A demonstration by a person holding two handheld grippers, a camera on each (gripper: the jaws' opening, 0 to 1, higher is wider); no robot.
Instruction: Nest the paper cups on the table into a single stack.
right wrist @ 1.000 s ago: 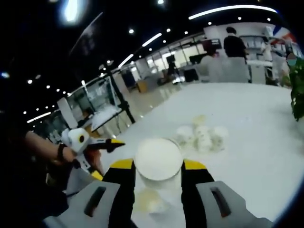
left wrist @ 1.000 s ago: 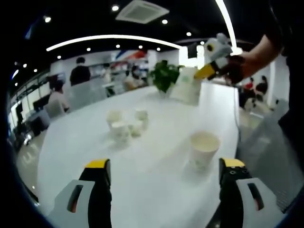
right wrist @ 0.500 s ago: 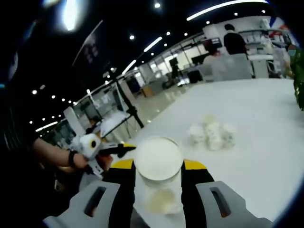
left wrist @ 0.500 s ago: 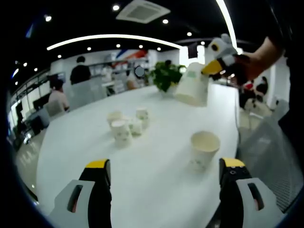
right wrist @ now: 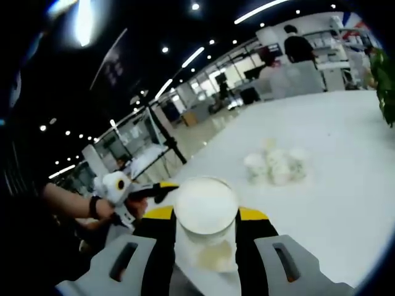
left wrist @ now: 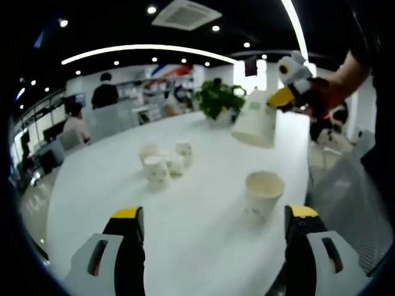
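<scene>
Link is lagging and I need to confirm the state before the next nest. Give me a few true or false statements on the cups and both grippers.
1. The right gripper is shut on a paper cup. True.
2. That held cup rests on the table. False: it is in the air, tilted, above and beyond the lone cup.
3. The left gripper is holding a cup. False: its jaws stand wide apart with nothing between them.
4. A cluster of cups stands farther along the table. True.
5. The lone cup stands upright, mouth up. True.
6. The potted plant sits between the lone cup and the cluster. False: it is at the far end.
</scene>
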